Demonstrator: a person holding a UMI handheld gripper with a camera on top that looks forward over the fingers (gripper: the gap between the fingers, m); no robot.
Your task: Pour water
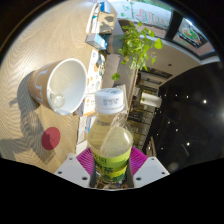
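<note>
Plastic bottle (110,140) seemingly clamped between tongs (111,160).

Capped bottle (110,135) beside white cup (62,83)

Bottle (109,140) clear glossy plastic (white cap); cup (60,85) smooth white; table (30,50) matt wood-look.

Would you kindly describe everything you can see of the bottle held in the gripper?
The bottle looks like clear plastic and holds a pale yellow-green liquid. It has a white neck collar and a white label near the top; no cap is visible, and a pink cap lies on the table nearby. It stands roughly upright between the gripper fingers, whose magenta pads press both its sides. Its base is hidden. A white cup sits just beyond it.
</note>
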